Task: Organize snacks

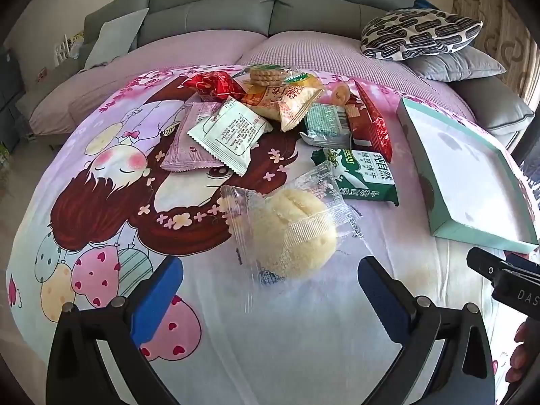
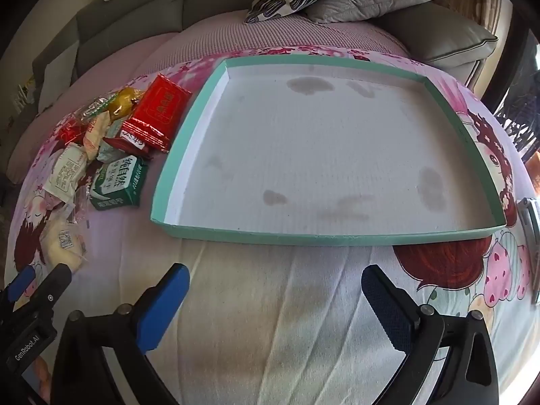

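A pile of wrapped snacks lies on a cartoon-print sheet. Nearest me is a round yellow cake in a clear wrapper, just beyond my left gripper, which stands open with nothing between its blue pads. Behind the cake lie a green biscuit pack, a white packet, a lilac packet and a red packet. An empty teal-rimmed white tray sits right of the pile. My right gripper hovers open over bare sheet in front of the tray. The pile shows at its left.
The sheet covers a bed or sofa seat with a grey backrest. A patterned cushion and grey cushions lie at the back right. My right gripper's body shows at the right edge of the left view, with fingers of a hand below it.
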`<action>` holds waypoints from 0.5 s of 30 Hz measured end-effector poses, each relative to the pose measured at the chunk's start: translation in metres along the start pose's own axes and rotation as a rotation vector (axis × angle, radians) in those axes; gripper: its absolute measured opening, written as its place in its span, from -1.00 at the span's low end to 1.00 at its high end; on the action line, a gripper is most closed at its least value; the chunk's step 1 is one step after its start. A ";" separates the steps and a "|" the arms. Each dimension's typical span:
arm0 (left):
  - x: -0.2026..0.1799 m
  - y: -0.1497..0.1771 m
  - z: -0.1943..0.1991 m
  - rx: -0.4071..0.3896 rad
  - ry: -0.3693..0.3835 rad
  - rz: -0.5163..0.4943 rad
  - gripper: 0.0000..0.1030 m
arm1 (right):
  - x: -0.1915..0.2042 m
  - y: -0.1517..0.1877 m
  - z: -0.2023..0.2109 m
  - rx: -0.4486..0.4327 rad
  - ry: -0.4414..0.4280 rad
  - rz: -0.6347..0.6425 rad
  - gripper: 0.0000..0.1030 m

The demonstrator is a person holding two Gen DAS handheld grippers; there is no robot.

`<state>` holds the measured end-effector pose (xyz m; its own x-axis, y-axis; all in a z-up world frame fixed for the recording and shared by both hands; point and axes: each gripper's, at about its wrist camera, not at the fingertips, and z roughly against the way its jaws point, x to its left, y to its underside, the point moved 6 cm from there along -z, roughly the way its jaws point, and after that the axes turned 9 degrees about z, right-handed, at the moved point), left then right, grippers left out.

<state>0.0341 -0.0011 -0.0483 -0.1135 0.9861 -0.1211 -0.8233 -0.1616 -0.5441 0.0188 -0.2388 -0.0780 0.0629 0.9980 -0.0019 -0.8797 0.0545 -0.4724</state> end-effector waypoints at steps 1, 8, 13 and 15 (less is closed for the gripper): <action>-0.001 -0.001 0.001 0.002 0.012 0.005 1.00 | -0.001 -0.001 0.001 -0.009 0.009 0.001 1.00; -0.003 -0.006 0.007 -0.018 0.060 -0.011 1.00 | -0.013 -0.017 0.021 -0.082 -0.007 -0.026 1.00; -0.003 -0.007 0.006 -0.072 -0.018 -0.002 1.00 | -0.004 -0.024 0.032 -0.135 0.006 -0.015 1.00; -0.005 -0.008 0.008 -0.075 -0.011 -0.004 1.00 | -0.002 -0.024 0.032 -0.142 0.004 -0.013 1.00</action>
<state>0.0368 -0.0048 -0.0372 -0.1171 0.9870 -0.1098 -0.7798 -0.1598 -0.6053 0.0248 -0.2407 -0.0382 0.0757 0.9971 0.0012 -0.8032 0.0617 -0.5925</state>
